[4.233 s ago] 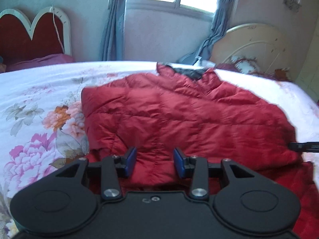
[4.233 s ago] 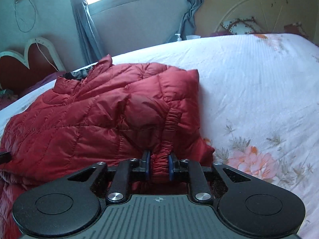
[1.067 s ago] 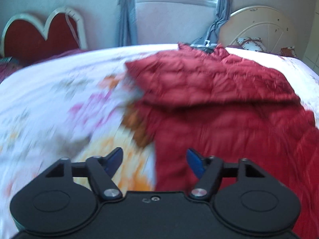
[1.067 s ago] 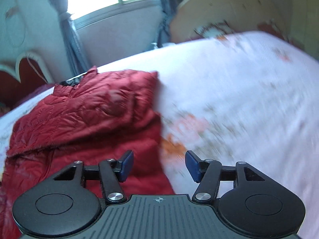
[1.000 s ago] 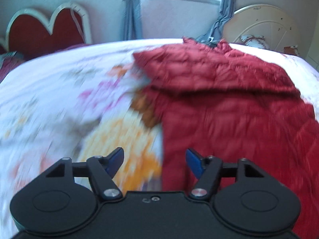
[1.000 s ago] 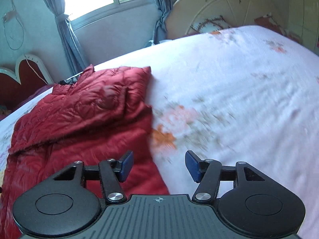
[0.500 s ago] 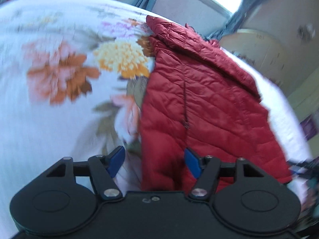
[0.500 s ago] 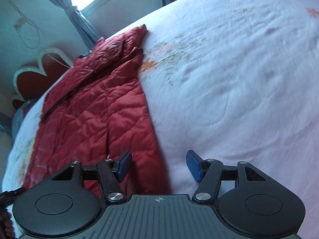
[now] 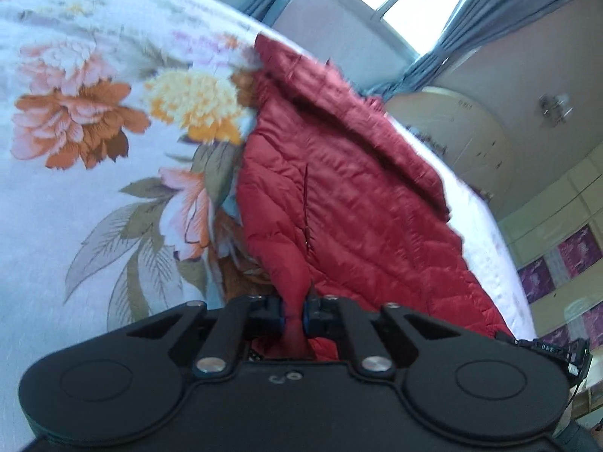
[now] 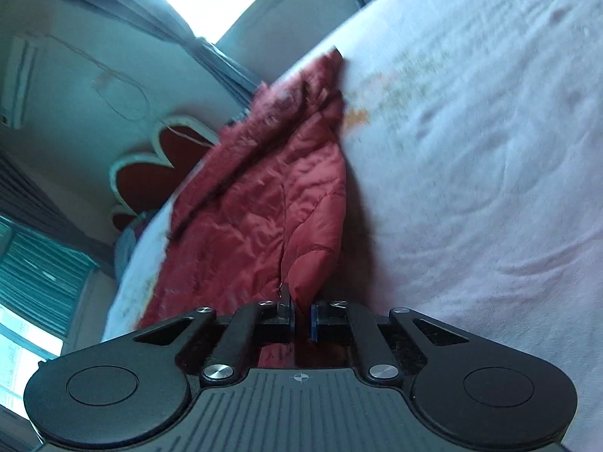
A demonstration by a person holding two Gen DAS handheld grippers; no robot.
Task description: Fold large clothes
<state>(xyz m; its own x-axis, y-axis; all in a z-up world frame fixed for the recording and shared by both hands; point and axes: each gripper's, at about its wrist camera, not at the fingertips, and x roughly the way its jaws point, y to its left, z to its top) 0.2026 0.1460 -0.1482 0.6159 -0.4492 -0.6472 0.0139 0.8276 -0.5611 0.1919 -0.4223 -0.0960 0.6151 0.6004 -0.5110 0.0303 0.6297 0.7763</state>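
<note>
With both grippers open a second ago, I now pinch the jacket [image 9: 350, 196] hem at the bed's [image 9: 75, 196] near edge, left gripper [image 9: 293, 316] and right gripper [image 10: 301, 318] clamped on its corners, ready to fold it upward.

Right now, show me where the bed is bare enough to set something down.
Bare sheet runs wide on the right of the jacket. On the jacket's left, flowered sheet is also bare. The middle is crowded: the jacket fills it, with the left gripper and right gripper each shut on its near hem.
</note>
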